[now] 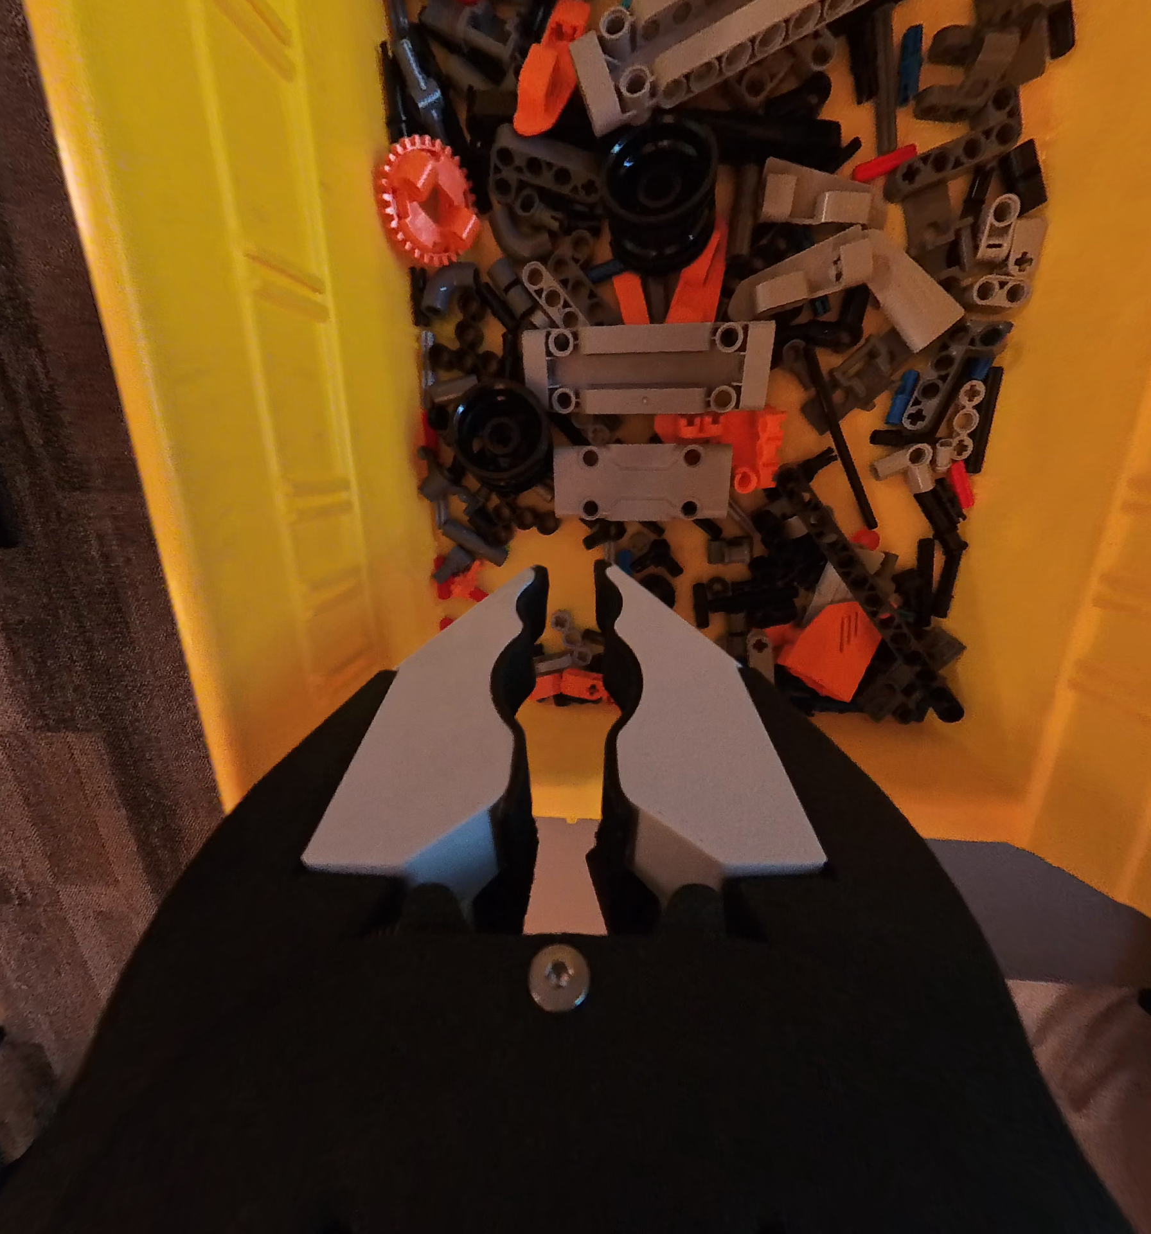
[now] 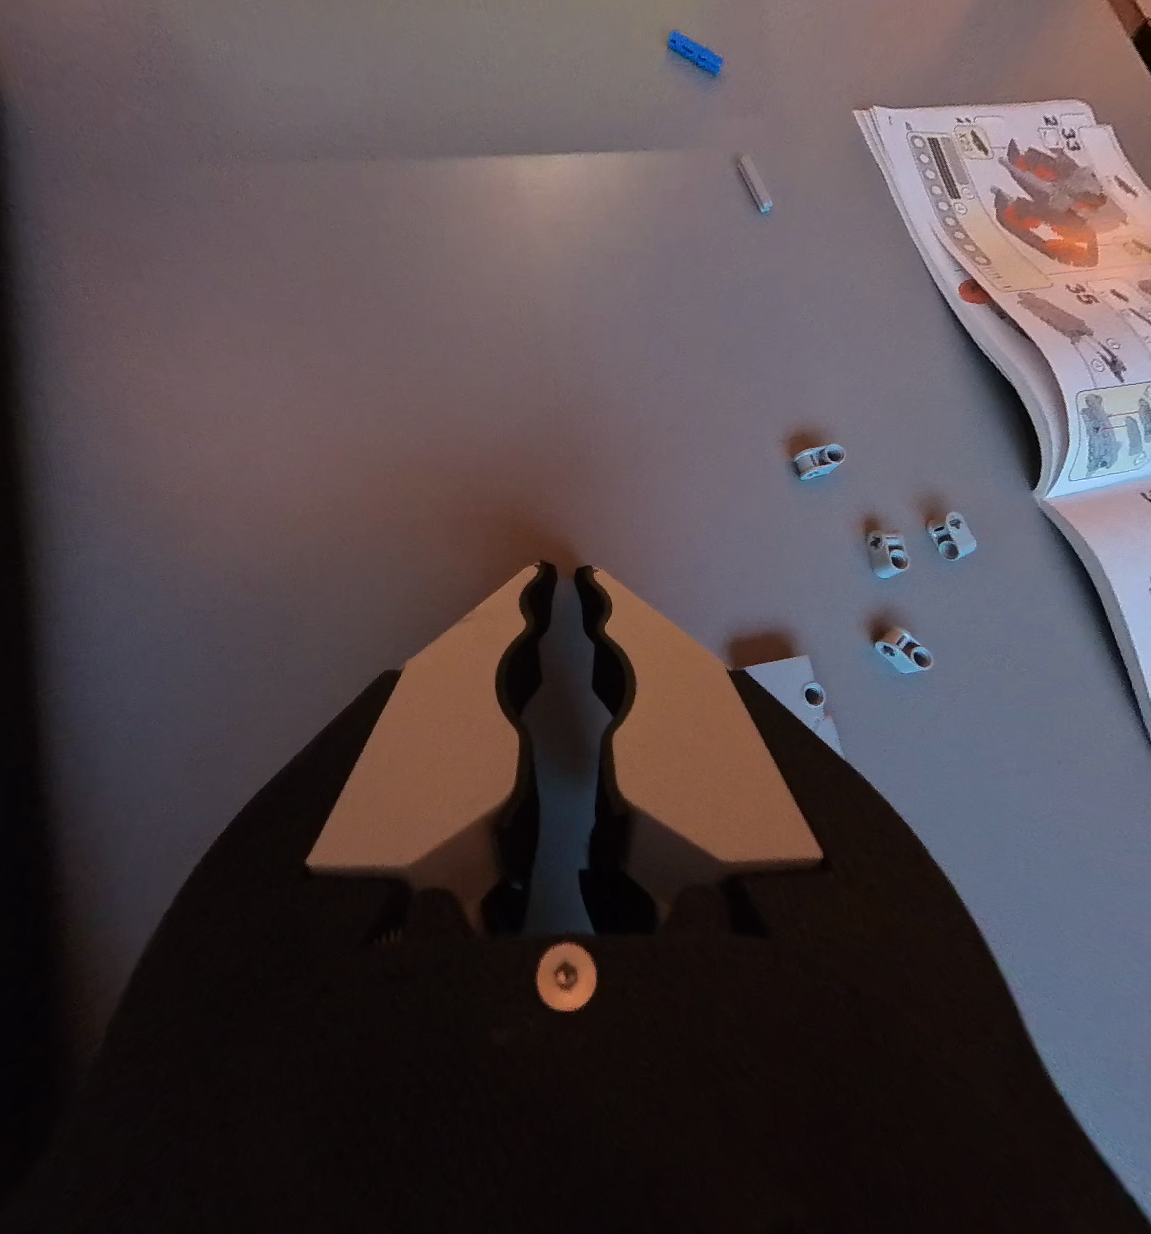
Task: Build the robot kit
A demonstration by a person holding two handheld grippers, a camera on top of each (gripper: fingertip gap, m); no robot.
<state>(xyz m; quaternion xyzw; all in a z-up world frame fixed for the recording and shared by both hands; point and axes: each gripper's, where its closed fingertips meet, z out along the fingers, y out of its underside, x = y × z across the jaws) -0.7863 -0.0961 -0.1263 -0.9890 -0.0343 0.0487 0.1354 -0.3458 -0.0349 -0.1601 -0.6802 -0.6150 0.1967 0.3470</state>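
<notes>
My left gripper (image 1: 570, 577) hangs over an open yellow bin (image 1: 259, 400) full of loose building-toy parts. Its jaws stand almost together with a narrow slit and hold nothing. Nearest ahead of its tips is a flat grey panel (image 1: 642, 482), with a second grey panel (image 1: 646, 364) behind it and a black wheel (image 1: 502, 434) to the left. Small orange and grey bits (image 1: 569, 688) show through the slit. My right gripper (image 2: 564, 571) is over a bare grey table (image 2: 359, 334), jaws nearly together and empty.
An orange gear (image 1: 427, 200) leans on the bin's left wall. On the table right of my right gripper lie several small grey connectors (image 2: 887, 553), a grey panel (image 2: 796, 694) partly hidden by the gripper, a grey rod (image 2: 754, 183), a blue piece (image 2: 695, 52) and an open instruction booklet (image 2: 1026, 267). The tips of one gripper are about 45 cm away from the tips of the other. The black wheel (image 1: 502, 434) is about 5 cm from my left fingertips.
</notes>
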